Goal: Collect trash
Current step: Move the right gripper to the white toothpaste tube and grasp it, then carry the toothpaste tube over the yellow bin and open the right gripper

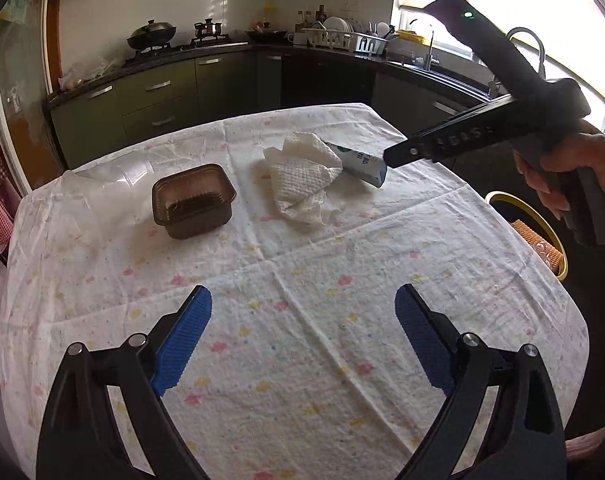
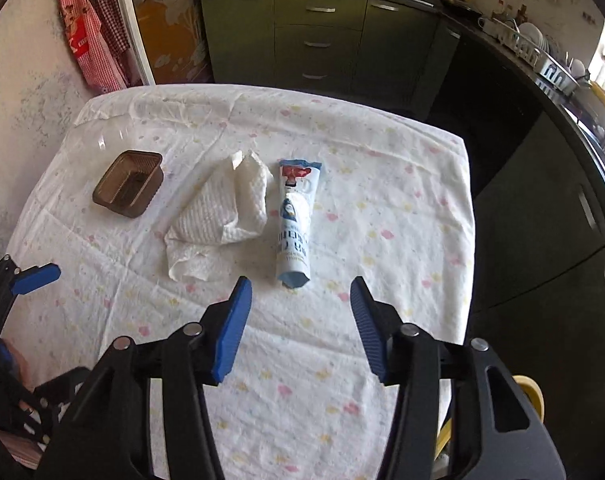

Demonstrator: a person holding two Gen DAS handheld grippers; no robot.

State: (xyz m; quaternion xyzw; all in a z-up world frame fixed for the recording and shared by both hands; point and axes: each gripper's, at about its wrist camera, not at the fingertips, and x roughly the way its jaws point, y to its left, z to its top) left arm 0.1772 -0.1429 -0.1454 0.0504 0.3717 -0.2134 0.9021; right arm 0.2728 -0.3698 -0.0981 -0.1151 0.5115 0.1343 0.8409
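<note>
Soft plastic is what I'm dealing with first: the white-and-blue tube [image 2: 296, 220] lies flat on the tablecloth [image 2: 382, 220] just ahead of my right gripper [image 2: 300, 304], lined up with the gap between its blue pads [image 2: 232, 328], its crimped end nearest me. I judge it light, squashy and a little slick, so I would close across the middle of the body, where it looks fullest, rather than on the thin flat crimp, which could slide out. The jaws on that gripper stand wide apart and hold nothing.

Just to the left of the tube, touching or nearly so, sits a crumpled paper towel [image 2: 222, 216]. It looks feather-light and floppy; I would pinch a thick fold near its bunched centre. Further left is a small brown plastic tray [image 2: 128, 188], thin-walled and likely brittle, best taken by one rim.

My left gripper [image 1: 302, 340] hovers over bare cloth with its jaws spread wide and empty, the tray and towel well ahead of it. A yellow-rimmed bin [image 1: 542, 220] stands beyond the table's right edge, already holding something.
</note>
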